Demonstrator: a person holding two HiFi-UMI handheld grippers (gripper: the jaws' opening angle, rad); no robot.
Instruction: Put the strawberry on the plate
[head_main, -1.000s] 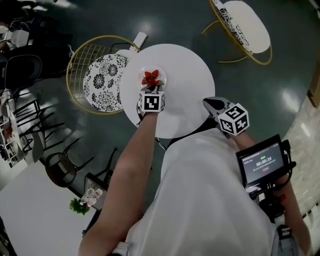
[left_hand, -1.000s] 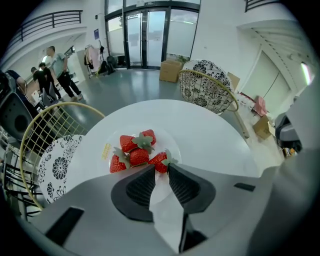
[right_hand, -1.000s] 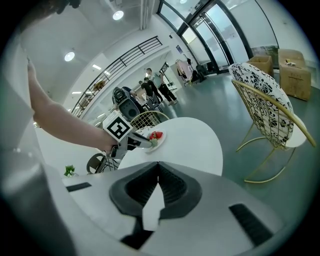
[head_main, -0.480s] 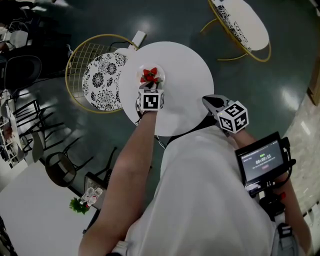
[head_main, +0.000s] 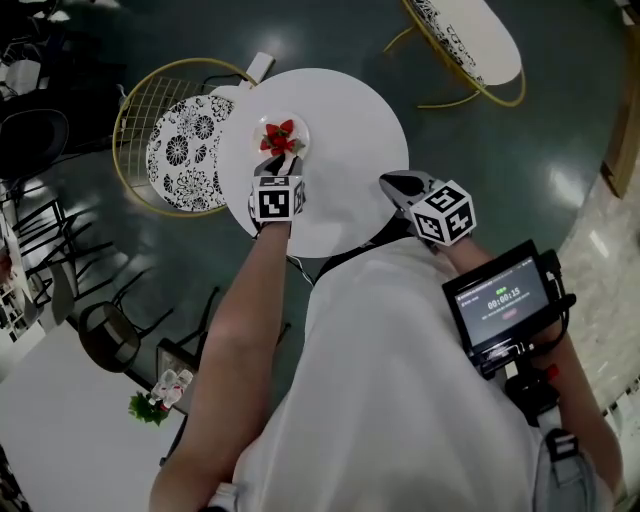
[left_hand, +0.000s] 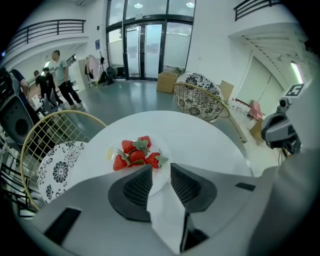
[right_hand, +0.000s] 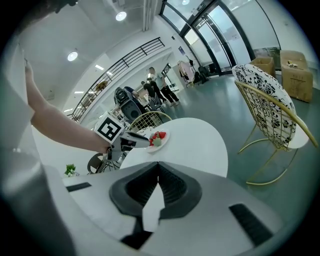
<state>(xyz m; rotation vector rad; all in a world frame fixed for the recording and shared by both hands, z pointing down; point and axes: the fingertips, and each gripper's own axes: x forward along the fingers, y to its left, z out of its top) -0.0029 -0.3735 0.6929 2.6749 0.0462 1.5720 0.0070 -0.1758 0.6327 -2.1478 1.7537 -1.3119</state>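
A small heap of red strawberries with green leaves lies on a white plate at the left side of the round white table. My left gripper hovers just short of the plate, pointing steeply down. In the left gripper view the strawberries lie on the plate just beyond the left gripper. Its jaws have just been opening, and nothing is between them. My right gripper is shut and empty at the table's near right edge. The right gripper view shows the right gripper, the strawberries and the left gripper.
A yellow wire chair with a black-and-white patterned cushion stands against the table's left side. A second such chair stands beyond on the right. Several people stand far off, near glass doors. A small screen sits near my right arm.
My left gripper has drawn back from the plate toward me, and the strawberries stay on the plate. The right gripper keeps its place by the table's edge.
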